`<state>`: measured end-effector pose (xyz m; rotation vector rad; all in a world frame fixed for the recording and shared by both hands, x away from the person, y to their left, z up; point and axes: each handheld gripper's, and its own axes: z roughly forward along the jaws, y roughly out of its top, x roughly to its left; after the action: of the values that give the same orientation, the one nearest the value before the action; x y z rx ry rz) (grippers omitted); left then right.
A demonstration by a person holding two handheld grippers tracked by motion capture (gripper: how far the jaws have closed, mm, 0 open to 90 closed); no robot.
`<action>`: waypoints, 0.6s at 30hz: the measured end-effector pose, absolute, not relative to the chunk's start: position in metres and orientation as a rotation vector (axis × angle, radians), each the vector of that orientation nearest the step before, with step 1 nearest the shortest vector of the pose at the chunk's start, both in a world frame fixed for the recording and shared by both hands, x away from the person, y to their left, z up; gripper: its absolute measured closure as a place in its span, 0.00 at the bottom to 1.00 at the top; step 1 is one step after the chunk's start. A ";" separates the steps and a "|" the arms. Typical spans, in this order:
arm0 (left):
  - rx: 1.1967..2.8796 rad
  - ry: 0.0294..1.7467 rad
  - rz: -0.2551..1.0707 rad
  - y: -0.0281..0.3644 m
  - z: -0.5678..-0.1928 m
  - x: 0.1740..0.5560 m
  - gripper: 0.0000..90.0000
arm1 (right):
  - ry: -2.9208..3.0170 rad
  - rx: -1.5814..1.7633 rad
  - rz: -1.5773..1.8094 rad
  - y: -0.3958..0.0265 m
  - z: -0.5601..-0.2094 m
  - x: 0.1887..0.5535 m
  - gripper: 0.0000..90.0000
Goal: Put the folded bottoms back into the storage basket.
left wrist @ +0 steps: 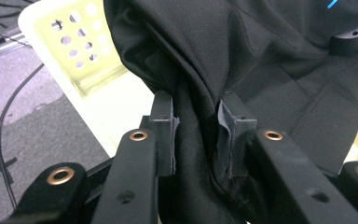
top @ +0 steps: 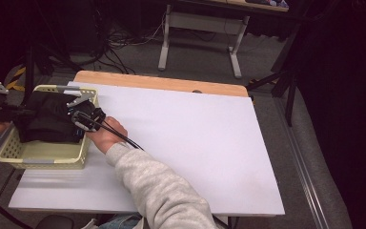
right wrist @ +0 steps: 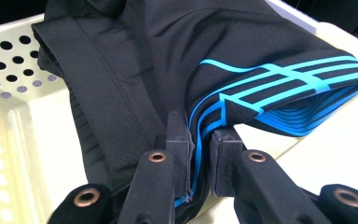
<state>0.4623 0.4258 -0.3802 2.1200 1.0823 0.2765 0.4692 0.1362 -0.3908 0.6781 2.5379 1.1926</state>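
A black garment (top: pixel 47 119) with bright blue stripes (right wrist: pixel 279 79) lies bunched in a pale yellow perforated basket (top: pixel 43 155) at the table's left edge. My right gripper (top: pixel 78 119) reaches into the basket from the right, held by a hand in a grey sleeve. In the right gripper view its jaws (right wrist: pixel 200 144) are shut on a striped fold of the garment. My left gripper (top: pixel 21 114) comes in from the far left. In the left gripper view its pads (left wrist: pixel 196 135) pinch a ridge of plain black cloth (left wrist: pixel 242 56) over the basket wall (left wrist: pixel 74 51).
A white sheet (top: pixel 195 143) covers the wooden table (top: pixel 157 82), bare to the right of the basket. A black cable (top: pixel 124 138) trails from the right gripper over the hand. Behind the table are desk legs (top: pixel 164 45) and cables on the grey floor.
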 end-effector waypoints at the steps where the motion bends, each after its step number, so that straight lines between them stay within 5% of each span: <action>1: 2.120 1.082 0.276 0.426 -0.380 0.462 0.79 | 2.541 0.679 1.187 0.136 -0.392 0.469 0.90; 13: 2.145 1.108 0.227 0.424 -0.394 0.469 0.77 | 2.580 0.725 1.168 0.136 -0.400 0.474 0.86; 18: 2.140 1.140 0.257 0.424 -0.396 0.470 0.61 | 2.542 0.689 1.204 0.130 -0.397 0.473 0.59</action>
<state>0.4705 0.4240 -0.3961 2.1403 1.1398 0.2569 0.4730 0.1300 -0.3966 0.6888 2.5424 1.2041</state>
